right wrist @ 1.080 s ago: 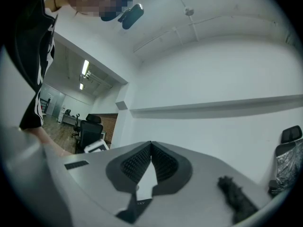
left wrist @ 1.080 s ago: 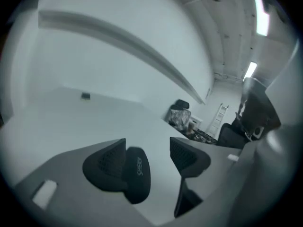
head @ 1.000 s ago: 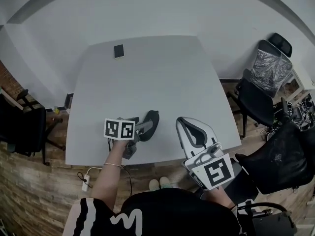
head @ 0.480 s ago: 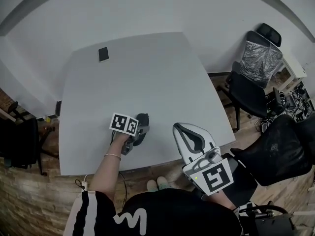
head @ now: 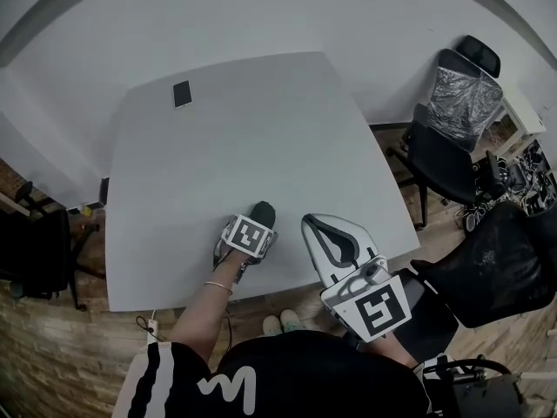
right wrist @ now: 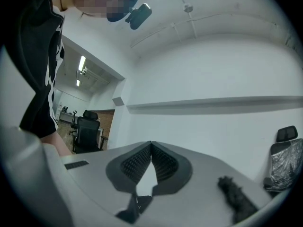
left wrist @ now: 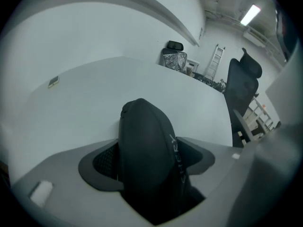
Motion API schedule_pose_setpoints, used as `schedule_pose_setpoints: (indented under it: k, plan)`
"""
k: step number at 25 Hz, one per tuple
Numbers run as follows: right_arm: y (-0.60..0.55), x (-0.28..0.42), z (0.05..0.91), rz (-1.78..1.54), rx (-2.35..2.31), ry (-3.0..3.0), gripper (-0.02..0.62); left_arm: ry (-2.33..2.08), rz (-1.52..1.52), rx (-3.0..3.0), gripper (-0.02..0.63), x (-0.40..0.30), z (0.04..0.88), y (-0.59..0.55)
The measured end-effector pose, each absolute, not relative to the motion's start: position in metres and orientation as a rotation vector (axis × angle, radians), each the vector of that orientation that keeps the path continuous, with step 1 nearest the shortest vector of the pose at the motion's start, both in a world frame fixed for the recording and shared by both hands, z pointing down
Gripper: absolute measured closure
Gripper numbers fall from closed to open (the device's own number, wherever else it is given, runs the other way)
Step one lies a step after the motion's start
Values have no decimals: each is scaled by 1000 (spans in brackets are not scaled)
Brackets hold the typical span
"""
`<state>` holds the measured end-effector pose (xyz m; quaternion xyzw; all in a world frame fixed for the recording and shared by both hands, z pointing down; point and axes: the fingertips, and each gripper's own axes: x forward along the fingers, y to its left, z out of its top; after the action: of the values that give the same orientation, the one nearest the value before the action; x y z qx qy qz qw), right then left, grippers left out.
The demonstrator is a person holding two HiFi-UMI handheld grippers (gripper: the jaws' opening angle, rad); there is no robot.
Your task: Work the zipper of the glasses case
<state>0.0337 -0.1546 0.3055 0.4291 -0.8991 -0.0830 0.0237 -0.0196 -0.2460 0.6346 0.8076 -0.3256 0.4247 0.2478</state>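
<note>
The black glasses case (head: 264, 210) rests on the grey table (head: 261, 129) near its front edge. My left gripper (head: 254, 225) points steeply down over it, and the marker cube hides most of the case in the head view. In the left gripper view the case (left wrist: 144, 145) stands on edge between the wide-set jaws of the left gripper (left wrist: 149, 150). These jaws have just been opening, and a thin gap shows on the case's right side. No zipper pull is visible. My right gripper (head: 318, 226) hangs off the table's front right, level, its right gripper (right wrist: 151, 144) jaws closed tip to tip on nothing.
A phone (head: 182, 93) lies at the table's far left corner, also seen as the phone (left wrist: 53, 81). Black office chairs (head: 452, 146) stand to the right of the table. The table's front edge runs just behind the left gripper.
The left gripper has rolled and tipped from beside the case to steeply over it, sinking toward the table with the case between its jaws. The right gripper has kept still.
</note>
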Motion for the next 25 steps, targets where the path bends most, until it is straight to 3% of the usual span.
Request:
schedule_pose_setpoints:
  k: [4, 7, 11, 18, 25]
  plan:
    - [-155, 30, 305, -252, 1318, -2789, 588, -873, 1275, 2293, 252, -14, 636, -237]
    - [-156, 33, 303, -260, 1334, -2779, 588, -916, 1198, 2395, 258, -17, 615, -231]
    - [-168, 46, 299, -277, 1386, -2738, 587, -968, 925, 2714, 259, -17, 526, -234]
    - [-173, 25, 286, -600, 1281, -2620, 586, -1008, 791, 3271, 259, -32, 341, -215]
    - [-173, -1, 268, -828, 1205, -2515, 578, -1008, 829, 3417, 259, -26, 282, -181]
